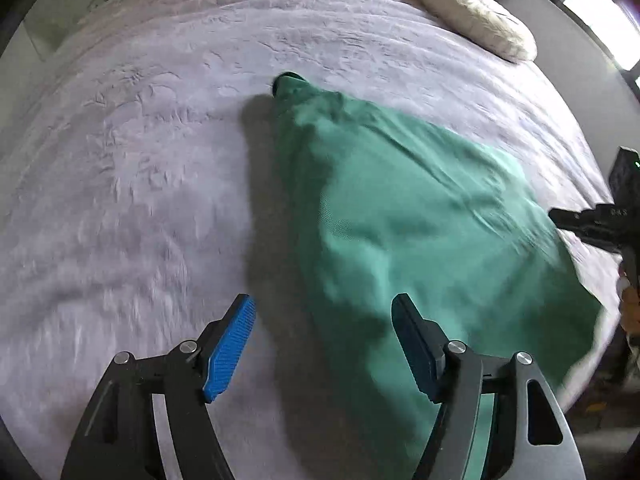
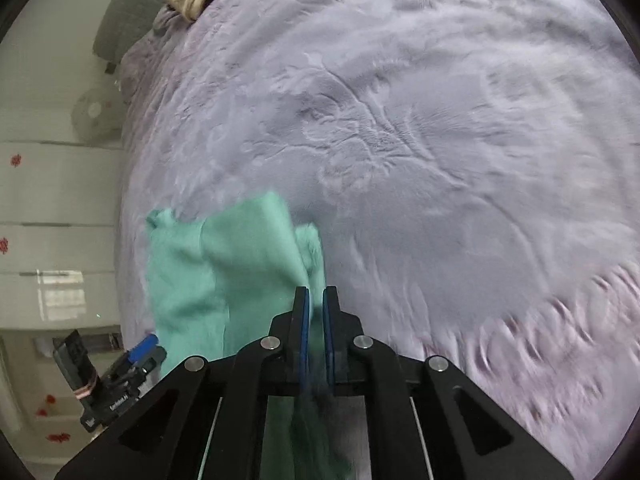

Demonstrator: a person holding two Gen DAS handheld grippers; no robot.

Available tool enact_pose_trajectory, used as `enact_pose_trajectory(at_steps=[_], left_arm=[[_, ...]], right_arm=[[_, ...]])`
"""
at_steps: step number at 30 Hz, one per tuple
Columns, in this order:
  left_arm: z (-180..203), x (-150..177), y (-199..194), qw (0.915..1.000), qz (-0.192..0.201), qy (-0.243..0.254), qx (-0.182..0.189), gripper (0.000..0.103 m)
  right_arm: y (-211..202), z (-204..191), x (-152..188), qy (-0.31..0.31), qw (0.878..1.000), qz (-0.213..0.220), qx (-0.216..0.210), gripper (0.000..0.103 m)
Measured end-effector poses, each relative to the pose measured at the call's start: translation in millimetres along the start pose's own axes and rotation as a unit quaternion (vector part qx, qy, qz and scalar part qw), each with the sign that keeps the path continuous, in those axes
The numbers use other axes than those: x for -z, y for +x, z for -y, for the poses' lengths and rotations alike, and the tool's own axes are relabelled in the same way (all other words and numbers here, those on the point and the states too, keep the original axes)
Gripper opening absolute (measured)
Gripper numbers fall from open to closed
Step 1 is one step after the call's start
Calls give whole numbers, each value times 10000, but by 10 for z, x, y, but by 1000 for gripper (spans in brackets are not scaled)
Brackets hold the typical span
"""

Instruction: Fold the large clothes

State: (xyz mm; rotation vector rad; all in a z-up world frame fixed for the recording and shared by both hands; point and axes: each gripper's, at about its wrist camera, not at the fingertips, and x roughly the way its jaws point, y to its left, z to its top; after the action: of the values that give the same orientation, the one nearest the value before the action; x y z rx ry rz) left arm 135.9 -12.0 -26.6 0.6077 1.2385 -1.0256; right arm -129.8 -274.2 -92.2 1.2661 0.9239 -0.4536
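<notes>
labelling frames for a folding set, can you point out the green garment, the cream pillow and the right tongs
green garment (image 1: pixel 400 216): left wrist view, middle of the spread cloth.
cream pillow (image 1: pixel 480 20): left wrist view, its top face, far edge of the bed.
right tongs (image 2: pixel 315 300): right wrist view, midway between fingertips, shut on the garment.

Soft daylight from a window (image 1: pixel 576 4) at upper right; the bed (image 1: pixel 120 160) blurs toward its curved, fisheye-bent edges; dark corners.

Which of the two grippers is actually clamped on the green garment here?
The right gripper: its jaws are shut, with the green garment pinched between them. The left gripper stands wide open, nothing between its fingers.
</notes>
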Motion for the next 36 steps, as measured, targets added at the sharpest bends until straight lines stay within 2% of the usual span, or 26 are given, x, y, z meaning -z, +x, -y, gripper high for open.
enact_pose_trajectory(at_steps=[5,7,9,10,12,14,16,18,20,23,24,26,28,31,32,36], left_arm=[[342,376,-282,9975,-249,374,554,72],[478,515,-263,9953,-418,559,668,72],[562,683,-160,9940,-640,676,580,72],[579,782,-84,9930,-765,718,550,72],[555,954,26,9925,-855,750,443,72],[474,1057,75,9935,-818,611,506,73],[390,1076,77,9938,-847,347,633,73],[381,1087,71,9940,-817,349,646,73],[409,1113,72,9945,-739,484,564,73],[411,1124,98,9946,-746,413,585,74],[412,1131,108,9950,-740,393,545,80],[439,1147,148,9956,-712,368,479,82],[430,1164,162,9961,-714,238,470,82],[413,1173,155,9964,-703,186,445,82],[409,1171,150,9964,-706,183,434,82],[418,1175,143,9965,-720,191,384,82]], right_arm=[[-371,-142,438,-340,9991,-233,-124,10],[-419,-212,587,-454,9983,-351,-132,22],[-472,-332,752,-596,9974,-398,-72,57],[-486,-381,816,-661,9970,-399,-83,58],[-515,-406,932,-713,9963,-464,-137,58],[-524,-418,1036,-688,9962,-519,-126,58],[-487,-409,1093,-646,9962,-588,-56,49],[-453,-349,1188,-594,9956,-702,203,17],[-389,-195,1256,-379,9956,-734,440,14],[-256,140,1300,73,9955,-763,552,9],[-219,232,1316,185,9953,-784,539,4],[-177,403,1333,457,9951,-809,350,4],[-241,412,1322,590,9945,-810,294,4],[-503,191,1312,98,9960,-753,478,6],[-584,82,1312,-85,9967,-687,431,10],[-771,-275,1296,-649,9965,-520,77,11]])
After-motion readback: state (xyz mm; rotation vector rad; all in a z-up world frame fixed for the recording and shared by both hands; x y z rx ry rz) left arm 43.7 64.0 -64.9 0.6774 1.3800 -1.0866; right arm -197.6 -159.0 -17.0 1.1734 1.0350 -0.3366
